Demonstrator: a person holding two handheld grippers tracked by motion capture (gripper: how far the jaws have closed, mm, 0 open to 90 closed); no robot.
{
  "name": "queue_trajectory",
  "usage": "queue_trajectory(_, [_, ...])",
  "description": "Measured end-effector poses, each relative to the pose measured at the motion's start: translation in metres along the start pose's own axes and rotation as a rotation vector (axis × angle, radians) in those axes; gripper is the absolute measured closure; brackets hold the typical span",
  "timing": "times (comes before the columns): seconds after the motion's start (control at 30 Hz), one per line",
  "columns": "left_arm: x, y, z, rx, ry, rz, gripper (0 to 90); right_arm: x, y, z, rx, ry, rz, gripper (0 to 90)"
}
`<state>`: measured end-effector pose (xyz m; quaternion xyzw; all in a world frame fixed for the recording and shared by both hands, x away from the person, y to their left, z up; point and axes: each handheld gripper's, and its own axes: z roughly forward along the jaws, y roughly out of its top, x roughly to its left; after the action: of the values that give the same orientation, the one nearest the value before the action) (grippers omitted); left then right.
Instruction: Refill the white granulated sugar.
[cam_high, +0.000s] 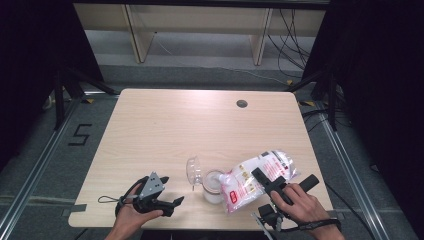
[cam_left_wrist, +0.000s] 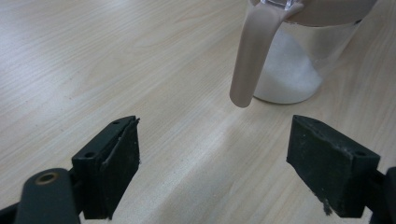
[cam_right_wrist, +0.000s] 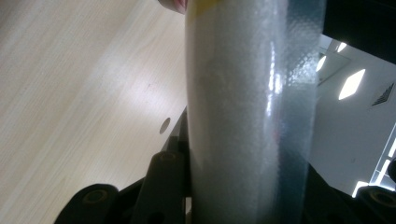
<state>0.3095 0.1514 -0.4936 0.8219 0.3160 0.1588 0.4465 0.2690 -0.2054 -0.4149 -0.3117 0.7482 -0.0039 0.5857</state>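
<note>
The right gripper (cam_high: 266, 184), lower right of the high view, clamps a clear bag of white granules (cam_high: 255, 179) — its jaws are closed on the bag's body. The bag's long axis runs from upper right down to lower left, its lower end tipped over the mouth of the jar (cam_high: 212, 186) at lower centre. The jar stands upright, partly filled with white granules, its hinged lid (cam_high: 193, 170) swung open to the left. The left gripper (cam_high: 165, 202) rests at lower left, just beside the jar — jaws spread wide, holding nothing, facing the jar's tan latch (cam_left_wrist: 254, 51).
</note>
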Motion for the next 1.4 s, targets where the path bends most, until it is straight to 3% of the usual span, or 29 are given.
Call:
queue_trajectory(0.1, [0.0010, 0.0002, -0.0010, 0.011, 0.000, 0.012, 16.8, -0.0020, 0.0004, 0.0017, -0.015, -0.005, -0.031, 74.4])
queue_trajectory(0.13, [-0.0004, -0.0001, -0.0001, -0.002, 0.000, -0.005, 16.7, -0.0003, 0.0003, 0.0000, -0.001, 0.001, -0.002, 74.4])
queue_trajectory(0.2, [-0.0005, 0.0000, -0.0002, -0.001, -0.001, -0.004, 16.7, -0.0003, 0.0001, -0.0005, -0.003, -0.001, 0.002, 74.4])
queue_trajectory(1.2, [-0.0009, 0.0001, -0.0001, 0.001, 0.006, 0.006, 16.7, -0.0056, 0.0042, -0.0016, -0.010, -0.011, -0.051, 74.7])
queue_trajectory(1.4, [0.0001, 0.0004, -0.0001, 0.002, 0.006, 0.023, 16.7, -0.0041, 0.0048, -0.0023, -0.002, -0.010, -0.032, 74.8])
